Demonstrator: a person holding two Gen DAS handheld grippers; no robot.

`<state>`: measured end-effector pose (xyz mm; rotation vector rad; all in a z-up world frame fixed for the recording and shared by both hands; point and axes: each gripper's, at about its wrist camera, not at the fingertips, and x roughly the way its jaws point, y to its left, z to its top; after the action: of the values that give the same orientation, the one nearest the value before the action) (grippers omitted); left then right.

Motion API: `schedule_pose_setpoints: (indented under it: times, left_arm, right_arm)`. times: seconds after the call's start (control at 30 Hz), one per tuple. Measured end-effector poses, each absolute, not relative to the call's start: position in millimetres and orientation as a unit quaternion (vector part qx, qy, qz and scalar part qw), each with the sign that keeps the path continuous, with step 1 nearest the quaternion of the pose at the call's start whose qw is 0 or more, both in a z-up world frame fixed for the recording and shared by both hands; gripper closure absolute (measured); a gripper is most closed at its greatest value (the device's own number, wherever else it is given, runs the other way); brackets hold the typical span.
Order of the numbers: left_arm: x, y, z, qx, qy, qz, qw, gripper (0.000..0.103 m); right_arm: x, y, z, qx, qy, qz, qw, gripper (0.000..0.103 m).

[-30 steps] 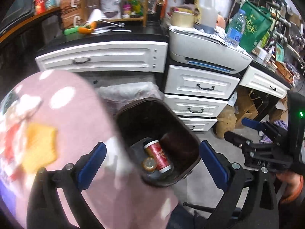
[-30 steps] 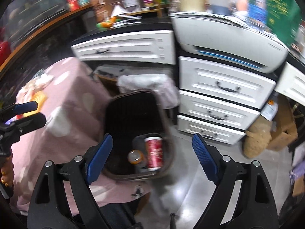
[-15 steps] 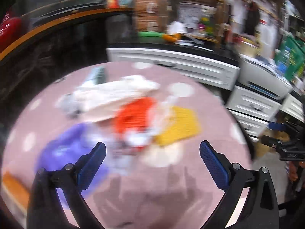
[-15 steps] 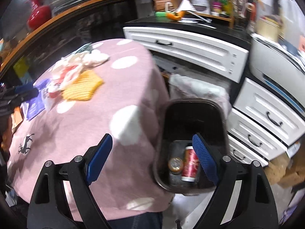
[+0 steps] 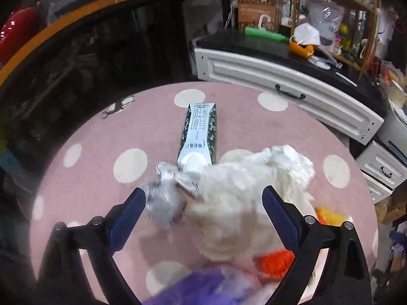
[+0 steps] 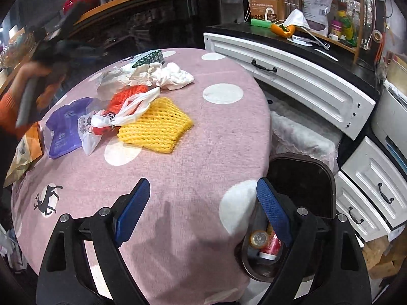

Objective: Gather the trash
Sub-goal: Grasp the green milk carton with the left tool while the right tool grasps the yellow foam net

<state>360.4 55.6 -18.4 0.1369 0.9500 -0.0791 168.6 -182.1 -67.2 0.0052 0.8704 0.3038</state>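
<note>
Trash lies on a pink dotted tablecloth. My left gripper hovers over it with its jaws closing. A grey crumpled ball and white crumpled paper lie between the pads, untouched. A green-white carton lies just beyond. My right gripper is open and empty above the table's near edge. Ahead of it are a yellow foam net, an orange net, a white plastic bag and a purple bag. The dark bin on the right holds a red cup and a can.
White drawers and a black counter stand behind the table and bin. An orange packet lies at the table's left edge. A person's hand in an orange sleeve shows blurred at the left. Cardboard lies on the floor at the lower right.
My left gripper swung from above the bin to over the trash pile on the table. My right gripper swung left from the bin to the table's near edge.
</note>
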Motion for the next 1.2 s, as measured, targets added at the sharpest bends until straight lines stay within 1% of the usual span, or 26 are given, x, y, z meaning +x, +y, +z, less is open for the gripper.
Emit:
schedule_pose_setpoints:
  times: [0.03,0.07,0.27,0.33,0.43,0.5,0.53,0.57,0.6,0.73,0.77,0.87,1.0,1.1,1.2]
  left_arm:
    - [373.9,59.0,-20.9,0.062,0.466,-0.033,0.882,0.018]
    - [380.6,61.9,-23.2,0.058,0.472,-0.032,0.879,0.021]
    - [441.9,66.5,-39.5,0.059,0.516,-0.025,0.854,0.022]
    - [458.9,62.9,-52.5,0.058,0.542,-0.035,0.838,0.022]
    - [479.2,53.3,-70.1,0.091,0.558,-0.019,0.825,0.022]
    - [488.6,46.2,-79.4,0.111,0.567,-0.014,0.816,0.031]
    - [491.9,44.1,-83.7,0.118,0.572,-0.015,0.812,0.038]
    - [494.2,41.4,-88.4,0.126,0.577,-0.015,0.806,0.049]
    - [495.8,39.6,-91.3,0.134,0.578,-0.013,0.805,0.049]
    - [495.6,40.7,-87.5,0.141,0.557,0.002,0.818,0.051]
    - [496.3,42.3,-85.0,0.135,0.552,0.003,0.823,0.053]
    - [491.7,53.3,-70.4,0.106,0.528,0.015,0.843,0.053]
    - [476.4,69.9,-38.9,0.065,0.479,0.026,0.875,0.053]
    - [455.4,88.2,-9.8,0.01,0.437,0.03,0.899,0.053]
    - [425.8,94.7,18.6,0.004,0.383,0.039,0.923,0.053]
  right_arm:
    - [170.0,-181.7,-68.6,0.004,0.422,0.147,0.895,0.018]
    - [171.4,-181.0,-69.9,0.005,0.425,0.147,0.893,0.018]
    - [178.0,-184.4,-72.8,0.006,0.435,0.14,0.89,0.018]
    - [180.9,-186.5,-72.1,0.008,0.436,0.137,0.89,0.018]
    - [186.0,-189.0,-72.4,0.007,0.436,0.13,0.89,0.018]
    - [189.9,-189.5,-74.5,0.007,0.44,0.128,0.889,0.018]
    - [191.5,-189.5,-75.4,0.007,0.441,0.129,0.888,0.018]
    - [193.6,-188.8,-76.5,0.006,0.442,0.13,0.887,0.018]
    - [194.8,-188.1,-77.1,0.004,0.443,0.13,0.887,0.018]
    - [203.5,-183.0,-80.0,0.001,0.444,0.137,0.886,0.018]
    - [206.4,-180.7,-80.2,0.0,0.443,0.14,0.885,0.018]
    - [211.0,-173.8,-79.2,-0.005,0.439,0.146,0.886,0.018]
    - [216.8,-164.5,-72.0,-0.009,0.428,0.16,0.89,0.018]
    - [221.8,-156.0,-66.8,-0.016,0.418,0.172,0.892,0.018]
    - [229.7,-142.5,-68.0,-0.034,0.424,0.189,0.885,0.018]
